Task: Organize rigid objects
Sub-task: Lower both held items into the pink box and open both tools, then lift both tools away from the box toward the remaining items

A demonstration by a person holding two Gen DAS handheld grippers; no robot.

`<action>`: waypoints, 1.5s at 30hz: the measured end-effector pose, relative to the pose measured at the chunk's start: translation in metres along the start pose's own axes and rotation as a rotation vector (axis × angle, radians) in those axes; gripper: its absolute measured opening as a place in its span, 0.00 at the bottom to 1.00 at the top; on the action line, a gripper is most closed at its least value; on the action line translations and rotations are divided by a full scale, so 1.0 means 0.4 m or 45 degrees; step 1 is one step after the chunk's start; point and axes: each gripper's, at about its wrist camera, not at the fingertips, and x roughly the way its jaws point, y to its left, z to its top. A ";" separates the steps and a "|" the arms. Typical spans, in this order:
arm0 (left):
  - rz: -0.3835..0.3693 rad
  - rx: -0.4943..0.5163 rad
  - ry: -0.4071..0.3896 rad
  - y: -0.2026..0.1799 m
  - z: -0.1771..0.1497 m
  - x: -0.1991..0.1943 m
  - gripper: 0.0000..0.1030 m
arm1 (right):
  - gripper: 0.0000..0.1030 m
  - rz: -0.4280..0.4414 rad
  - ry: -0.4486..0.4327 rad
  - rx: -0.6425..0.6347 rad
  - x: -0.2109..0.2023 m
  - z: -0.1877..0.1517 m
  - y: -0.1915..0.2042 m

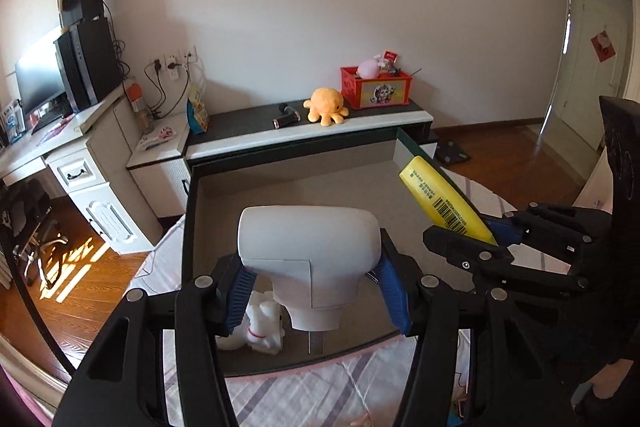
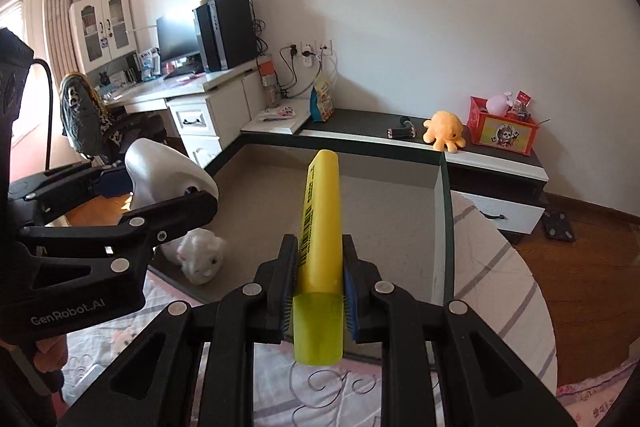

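Gripper around yellow highlighter

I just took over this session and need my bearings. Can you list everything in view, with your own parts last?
white hair dryer: one, white, in left gripper
highlighter: one, yellow, in right gripper
plush toy: one, white, in drawer
drawer: one, grey-lined, pulled open
octopus plush: one, orange, on cabinet top
toy crate: one, red, beside octopus
computer tower: one, black, on desk
left gripper: one, black, holding dryer
right gripper: one, black, shut on highlighter
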 end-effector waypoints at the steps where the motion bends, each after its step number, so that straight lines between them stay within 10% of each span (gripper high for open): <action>1: -0.003 0.001 0.025 -0.001 0.003 0.025 0.55 | 0.20 -0.004 0.024 0.010 0.022 -0.002 -0.011; 11: 0.028 -0.038 0.193 -0.009 -0.035 0.146 0.56 | 0.21 -0.038 0.176 0.042 0.118 -0.043 -0.047; 14: 0.017 -0.095 0.170 0.005 -0.035 0.119 0.73 | 0.31 -0.046 0.137 0.072 0.083 -0.044 -0.049; 21: 0.116 -0.120 -0.097 0.023 -0.083 -0.100 0.96 | 0.80 -0.100 -0.063 0.080 -0.121 -0.062 0.004; 27: 0.258 -0.122 -0.316 0.029 -0.187 -0.337 1.00 | 0.82 -0.089 -0.269 0.129 -0.349 -0.119 0.079; 45: 0.296 -0.162 -0.546 -0.079 -0.464 -0.751 1.00 | 0.85 -0.137 -0.470 0.074 -0.712 -0.348 0.302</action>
